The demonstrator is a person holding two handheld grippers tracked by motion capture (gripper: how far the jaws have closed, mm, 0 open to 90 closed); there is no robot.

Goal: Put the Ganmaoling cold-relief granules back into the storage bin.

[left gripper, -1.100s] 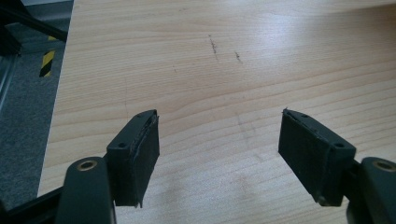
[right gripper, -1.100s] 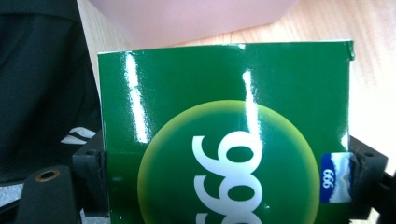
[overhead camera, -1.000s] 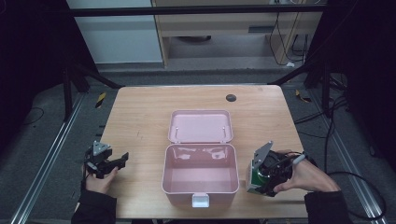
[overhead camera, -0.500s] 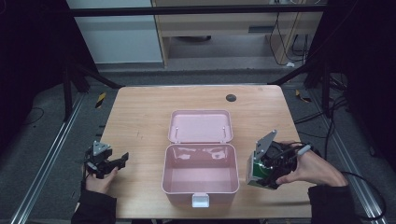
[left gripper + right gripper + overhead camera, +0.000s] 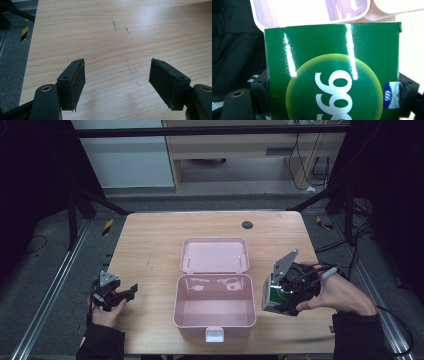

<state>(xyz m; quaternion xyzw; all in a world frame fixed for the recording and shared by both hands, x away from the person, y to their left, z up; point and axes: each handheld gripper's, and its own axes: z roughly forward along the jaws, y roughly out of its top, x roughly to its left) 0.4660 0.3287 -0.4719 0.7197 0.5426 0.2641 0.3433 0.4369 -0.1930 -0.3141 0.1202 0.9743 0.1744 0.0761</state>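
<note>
I have the pale wooden table (image 5: 150, 245) under me, and at its middle, toward the near edge, the pink plastic box (image 5: 214, 307) with its hinged lid (image 5: 214, 255) thrown flat back. The tub looks empty as far as I can see; only glare marks on its far wall.

My right gripper (image 5: 286, 295) hangs just to the right of the box, off the table, its jaws clamped on the sides of a glossy green carton with a yellow-green disc and white numerals (image 5: 332, 75). In the right gripper view the carton's top edge sits just below the box rim (image 5: 312, 15).

My left gripper (image 5: 117, 82) waits well apart at the table's left near corner, jaws wide open over bare wood, holding nothing.

What worries me: the carton is slick and I'm gripping only its lower part, so it could pivot or slip if I swing it fast. If I carry it across too low, its bottom corner may catch the rim and shove the light box, which nothing steadies. The carton also looks tall, so the lid might not shut if I stand it upright.
</note>
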